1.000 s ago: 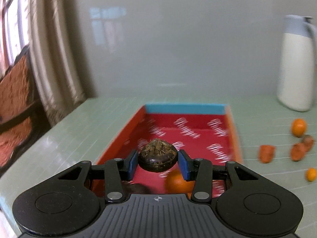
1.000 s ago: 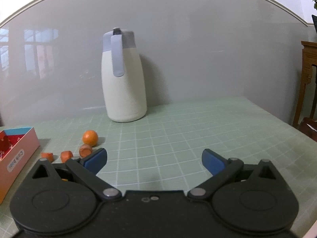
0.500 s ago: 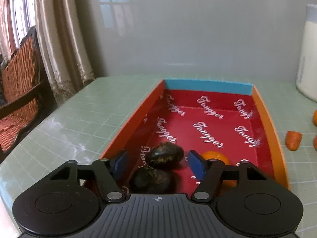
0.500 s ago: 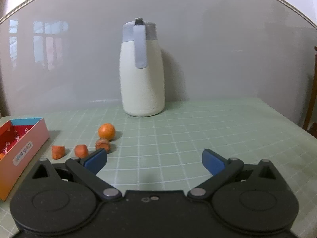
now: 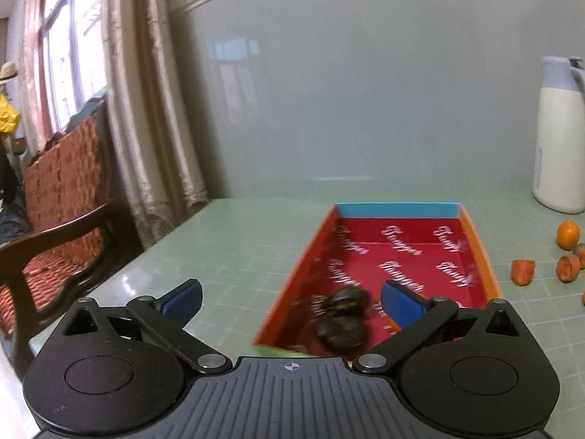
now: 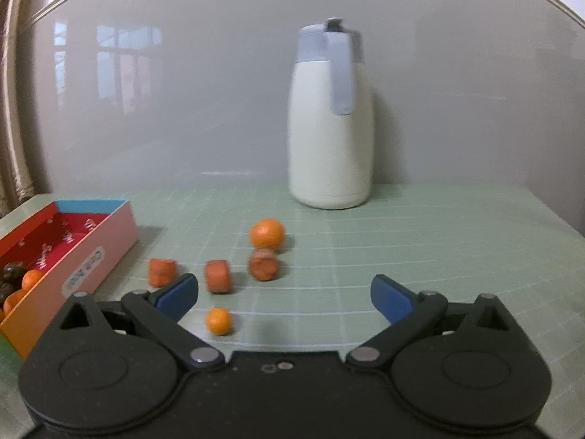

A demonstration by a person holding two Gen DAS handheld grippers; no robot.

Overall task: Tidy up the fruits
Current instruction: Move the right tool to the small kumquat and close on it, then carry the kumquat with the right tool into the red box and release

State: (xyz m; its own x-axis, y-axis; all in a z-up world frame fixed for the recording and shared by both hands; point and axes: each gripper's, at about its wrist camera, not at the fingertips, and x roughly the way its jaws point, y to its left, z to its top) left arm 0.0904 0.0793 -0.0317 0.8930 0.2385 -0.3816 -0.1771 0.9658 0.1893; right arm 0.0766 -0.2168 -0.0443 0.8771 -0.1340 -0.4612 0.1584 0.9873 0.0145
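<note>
A long red box (image 5: 479, 252) with a blue far end lies on the green table. Two dark brown fruits (image 5: 343, 316) rest on its near floor. My left gripper (image 5: 290, 301) hovers over the box's near left edge, its jaws opening wide with nothing pressed between them. In the right wrist view the same box (image 6: 91, 259) sits at the left with dark and orange fruit inside. My right gripper (image 6: 285, 296) stands open above a small orange (image 6: 218, 321). Beyond it lie three orange-red pieces (image 6: 218, 275) and a larger orange (image 6: 267, 234).
A white jug with a grey lid (image 6: 329, 124) stands against the back wall. A wooden chair with an orange woven seat (image 5: 55, 219) and curtains (image 5: 146, 109) are left of the table. Loose fruit (image 5: 523, 271) lies right of the box.
My left gripper let go of the dark fruit, which now lies in the box, and drew back to the left with its jaws spread. My right gripper swung left toward the loose fruit.
</note>
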